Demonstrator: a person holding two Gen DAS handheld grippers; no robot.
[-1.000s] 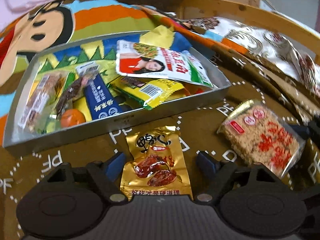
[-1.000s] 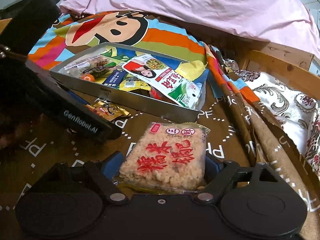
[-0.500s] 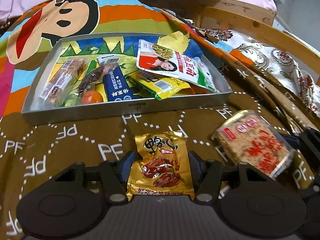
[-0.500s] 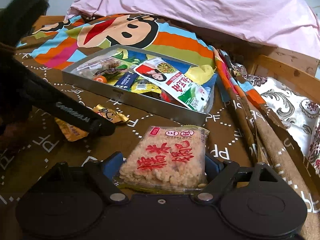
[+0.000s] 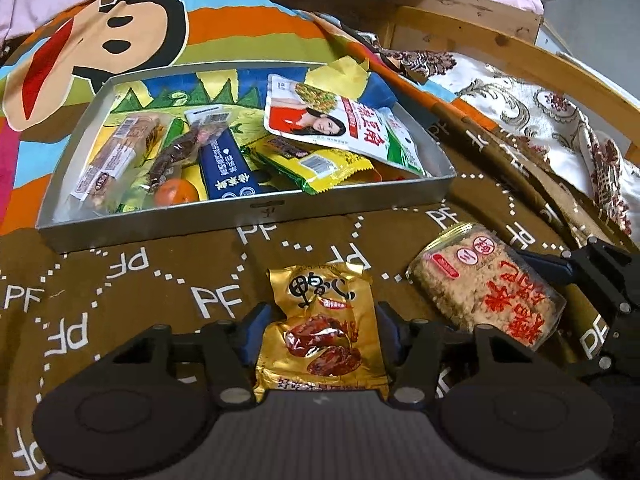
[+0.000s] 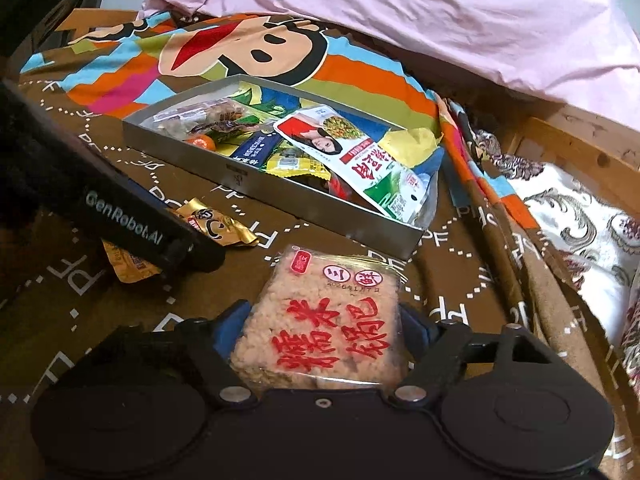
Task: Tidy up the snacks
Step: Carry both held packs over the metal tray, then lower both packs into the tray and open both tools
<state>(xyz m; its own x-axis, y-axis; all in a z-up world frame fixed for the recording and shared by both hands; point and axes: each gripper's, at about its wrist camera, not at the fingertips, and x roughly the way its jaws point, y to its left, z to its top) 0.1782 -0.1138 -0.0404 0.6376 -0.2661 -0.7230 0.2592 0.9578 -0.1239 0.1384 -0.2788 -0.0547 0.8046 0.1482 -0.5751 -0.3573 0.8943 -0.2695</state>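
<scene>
The left gripper (image 5: 320,330) is closing on a gold snack packet (image 5: 320,328); its jaws have just been narrowing and are now pressing the packet's two long edges. The right gripper (image 6: 320,336) is likewise closing on a clear-wrapped rice cake (image 6: 320,332), its jaws touching both sides. Both snacks are lying on the brown blanket (image 5: 132,292) just in front of the metal tray (image 5: 248,220), which is already holding several packets. The gold packet is probably light, crinkly and slippery, so gripping across its filled middle looks safest. The rice cake is likely stiff but crumbly and is calling for a gentle squeeze. The blanket is soft and yielding, spread over a bed with a pink sheet (image 6: 440,12) and a wooden frame (image 5: 520,44).
</scene>
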